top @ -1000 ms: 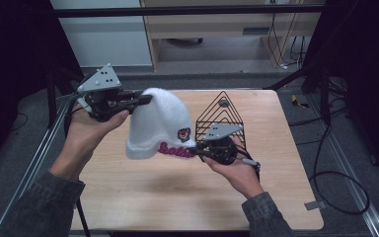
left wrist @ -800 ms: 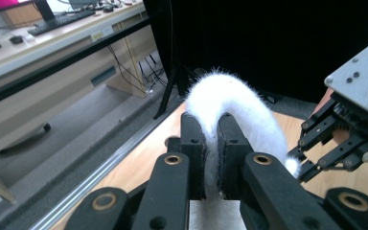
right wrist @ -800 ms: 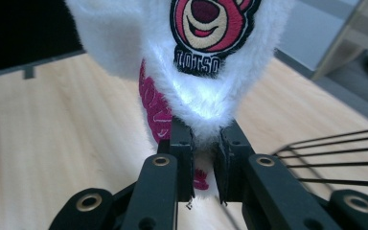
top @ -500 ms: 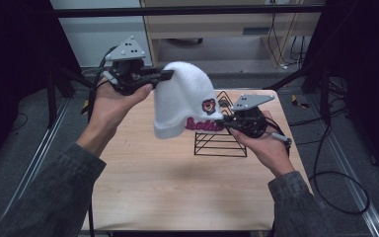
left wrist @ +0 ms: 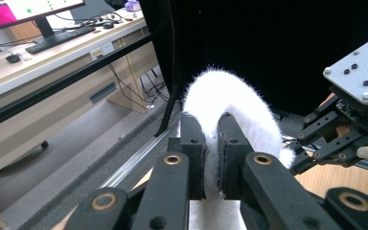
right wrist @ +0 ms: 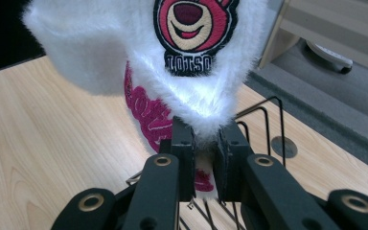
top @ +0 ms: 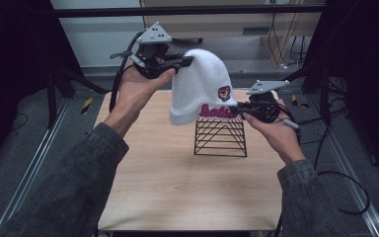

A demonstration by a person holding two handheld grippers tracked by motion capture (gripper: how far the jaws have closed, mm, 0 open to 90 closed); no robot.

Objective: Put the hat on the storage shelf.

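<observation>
A fluffy white beanie [top: 200, 84] with a bear patch and pink lettering hangs in the air above a black wire rack [top: 220, 136] on the wooden table [top: 168, 187]. My left gripper [top: 186, 61] is shut on the beanie's crown, up at the left; in the left gripper view the white fur [left wrist: 230, 103] is pinched between the jaws. My right gripper [top: 236, 107] is shut on the brim at the lower right corner. The right gripper view shows the bear patch [right wrist: 191, 28] just above the jaws, with the rack [right wrist: 263, 124] below.
The wire rack stands at the table's far middle, directly under the beanie. A low shelf unit and cables [top: 276, 34] lie beyond the table. Metal floor rails [top: 39, 153] run along both sides. A desk with a monitor [left wrist: 28, 9] appears in the left gripper view.
Both grippers have lifted the beanie up and away from me, from beside the rack to above it. The beanie now hangs more upright, stretched between crown and brim.
</observation>
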